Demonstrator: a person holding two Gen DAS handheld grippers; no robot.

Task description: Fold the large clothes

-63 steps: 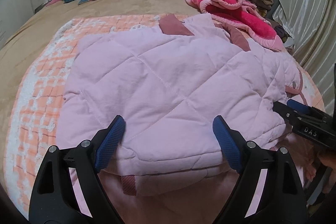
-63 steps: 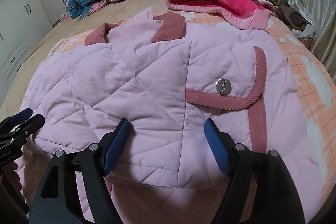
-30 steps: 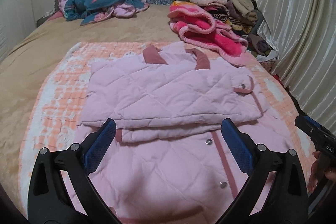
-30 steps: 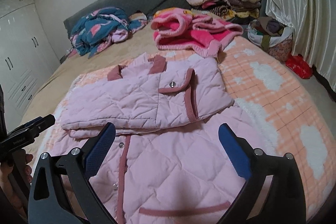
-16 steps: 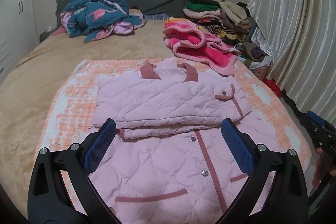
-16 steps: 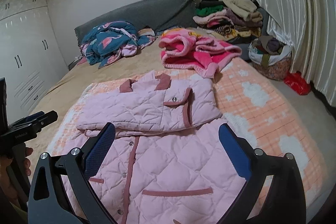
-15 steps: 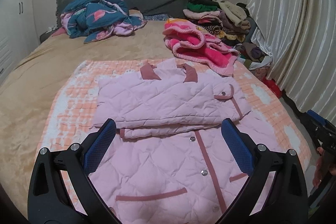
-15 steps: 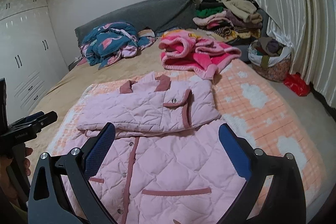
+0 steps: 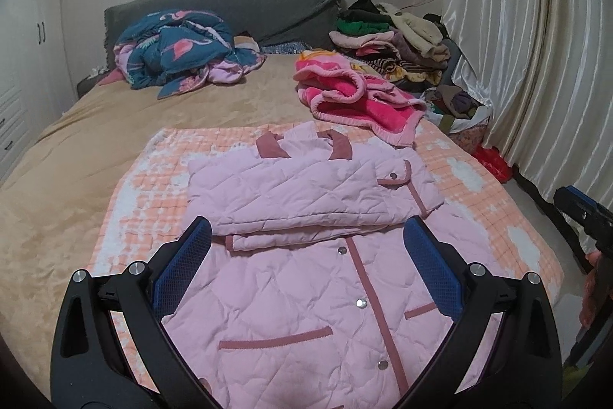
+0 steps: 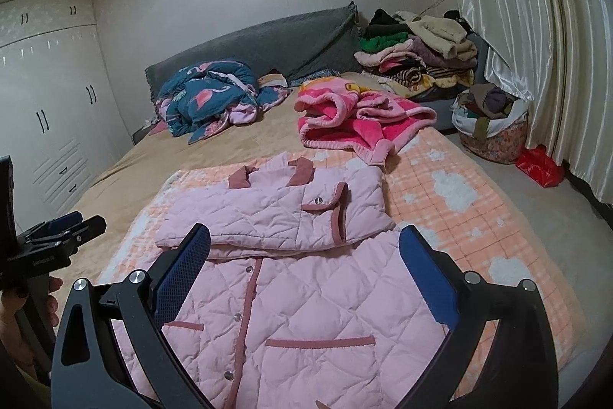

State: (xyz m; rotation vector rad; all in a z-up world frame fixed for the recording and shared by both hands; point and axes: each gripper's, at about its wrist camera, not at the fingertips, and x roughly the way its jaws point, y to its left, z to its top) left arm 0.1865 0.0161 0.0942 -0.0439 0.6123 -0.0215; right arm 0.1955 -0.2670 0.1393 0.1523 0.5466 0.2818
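We see the bed point(image 9: 95, 125) filling most of both views, its tan cover bare and open along the left side up to the grey headboard point(image 9: 230, 2), while the right edge drops to a strip of floor point(image 10: 544, 217) beside the white curtain point(image 9: 536, 45). A peach checked blanket point(image 10: 459, 217) covers the near half of the bed, with free margin showing on both sides of the pink quilted jacket point(image 9: 306, 294), which lies flat in the middle of it, front side up with its snaps and dark pink trim showing. The jacket's upper part is folded over itself into a band across the chest, collar toward the headboard, and the lower part spreads toward us to the near edge of the bed. Farther back, a crumpled blue flamingo quilt point(image 9: 180, 48) sits by the headboard, a bright pink fleece blanket point(image 9: 356, 98) lies just beyond the jacket's collar on the right, and a pile of clothes point(image 9: 390, 37) is stacked in the far right corner above a full bag point(image 10: 490, 125) on the floor. Our left hand-held gripper point(image 9: 306, 263) hovers above the jacket's middle with its blue pads spread wide, released and holding nothing. Our right hand-held gripper point(image 10: 304, 267) is likewise wide open over the jacket, empty, touching no cloth. Each shows at the edge of the other's view, held well off to the side of the jacket.
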